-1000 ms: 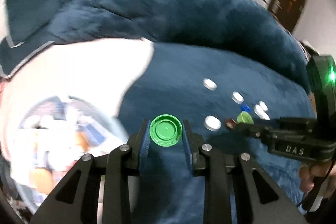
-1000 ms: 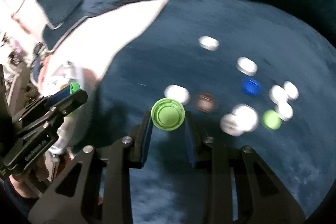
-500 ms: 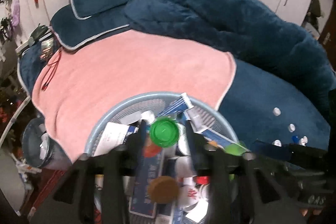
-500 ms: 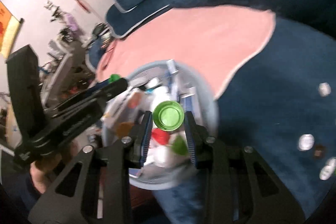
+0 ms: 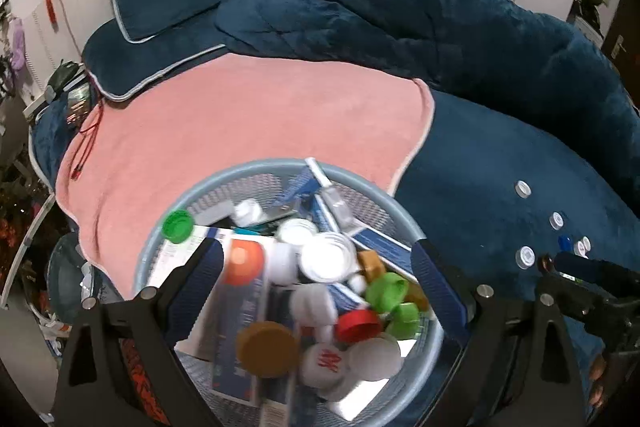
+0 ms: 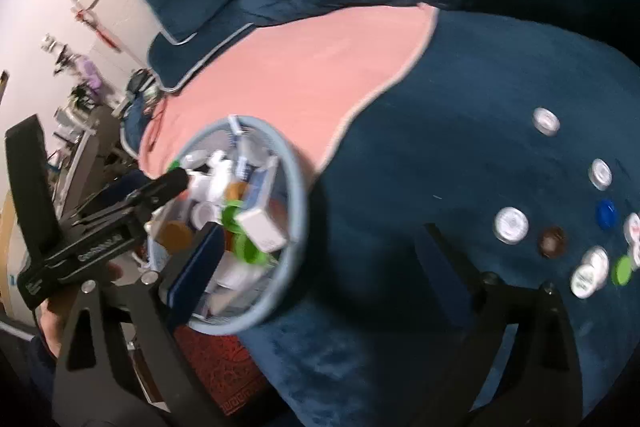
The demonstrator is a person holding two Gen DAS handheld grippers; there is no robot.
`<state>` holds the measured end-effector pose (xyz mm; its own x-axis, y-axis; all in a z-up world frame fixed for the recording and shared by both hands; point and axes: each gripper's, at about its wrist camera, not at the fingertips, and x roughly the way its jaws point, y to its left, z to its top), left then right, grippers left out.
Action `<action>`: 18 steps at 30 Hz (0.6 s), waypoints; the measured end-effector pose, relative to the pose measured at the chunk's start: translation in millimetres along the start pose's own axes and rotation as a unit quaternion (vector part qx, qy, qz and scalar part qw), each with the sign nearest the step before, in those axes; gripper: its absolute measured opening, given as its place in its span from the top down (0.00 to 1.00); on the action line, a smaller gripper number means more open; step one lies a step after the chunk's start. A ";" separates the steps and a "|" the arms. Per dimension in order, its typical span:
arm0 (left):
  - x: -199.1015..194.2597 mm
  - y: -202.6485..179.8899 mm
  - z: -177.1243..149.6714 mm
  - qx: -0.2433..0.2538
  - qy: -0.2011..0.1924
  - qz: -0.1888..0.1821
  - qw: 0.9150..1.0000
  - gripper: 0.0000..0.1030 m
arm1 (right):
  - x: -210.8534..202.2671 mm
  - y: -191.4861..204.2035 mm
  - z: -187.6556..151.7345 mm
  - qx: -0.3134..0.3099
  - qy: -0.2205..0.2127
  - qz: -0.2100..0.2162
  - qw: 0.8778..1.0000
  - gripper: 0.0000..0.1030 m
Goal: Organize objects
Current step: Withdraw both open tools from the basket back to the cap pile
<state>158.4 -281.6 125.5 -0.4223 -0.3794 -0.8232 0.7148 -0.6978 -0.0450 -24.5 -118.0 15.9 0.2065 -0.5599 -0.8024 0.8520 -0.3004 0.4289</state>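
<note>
Both my left tool (image 5: 316, 279) and right tool (image 6: 320, 259) gape empty; the basket (image 5: 256, 171) beneath holds many caps, while loose caps (image 6: 510, 225) right of them remain on the bed.

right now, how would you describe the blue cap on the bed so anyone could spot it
On the dark blue bedspread, right of the round basket, bottle caps lie scattered. The blue cap sits near the right edge beside a brown cap; it is the only blue one among white caps.
</note>
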 end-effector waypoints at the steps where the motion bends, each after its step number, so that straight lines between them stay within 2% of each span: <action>1: 0.2 -4.8 -1.1 0.003 0.001 -0.002 1.000 0.07 | -1.5 -4.6 0.0 0.004 0.001 -0.004 1.000 0.05; 14: 0.6 -69.0 -14.7 0.039 0.011 -0.034 0.999 0.07 | -34.5 -55.0 -21.7 0.031 0.001 -0.042 0.999 0.05; 18: 8.4 -107.6 -34.3 0.068 0.026 -0.064 0.995 0.07 | -44.0 -83.5 -37.2 0.055 0.007 -0.060 0.997 0.05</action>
<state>97.0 -188.9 104.0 -0.4728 -0.2531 -0.8440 0.5732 -0.8158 -0.0765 -86.7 -39.6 -0.1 0.1147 -0.5041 -0.8560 0.8132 -0.4473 0.3723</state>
